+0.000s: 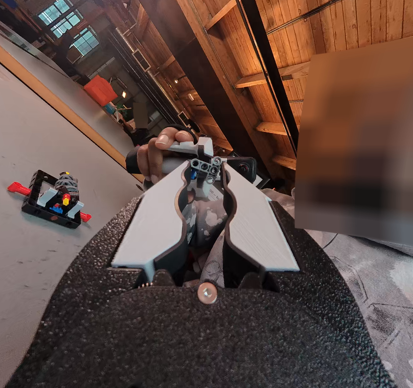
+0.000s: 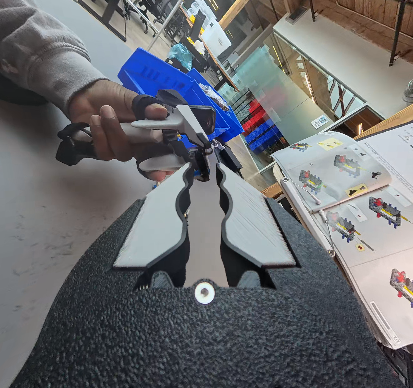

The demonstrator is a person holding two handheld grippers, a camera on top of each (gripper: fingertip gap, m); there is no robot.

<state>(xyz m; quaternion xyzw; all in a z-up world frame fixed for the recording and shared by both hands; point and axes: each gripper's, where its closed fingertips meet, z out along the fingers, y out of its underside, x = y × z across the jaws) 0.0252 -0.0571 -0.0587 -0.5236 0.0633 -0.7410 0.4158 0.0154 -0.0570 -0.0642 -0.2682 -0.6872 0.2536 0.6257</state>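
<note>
My left gripper (image 1: 206, 169) is shut on a small grey beam with round holes (image 1: 206, 167), and a blue pin (image 1: 193, 174) shows beside it. The right gripper, held by a hand (image 1: 152, 156), faces it from just beyond. In the right wrist view, my right gripper (image 2: 203, 166) is open. Its jaws stand either side of a black beam with blue pins (image 2: 202, 167), with small gaps. That beam hangs from the left gripper's fingertips (image 2: 206, 148), which a hand (image 2: 107, 118) in a grey sleeve holds.
A black frame model with a red axle (image 1: 50, 198) lies on the grey table (image 1: 33, 131) at left. A blue bin (image 2: 165, 80) stands behind the grippers. An open instruction booklet (image 2: 357, 187) lies at right on a stand. An orange box (image 1: 100, 90) is far off. My two grippers' fingertips are within a few centimetres of each other.
</note>
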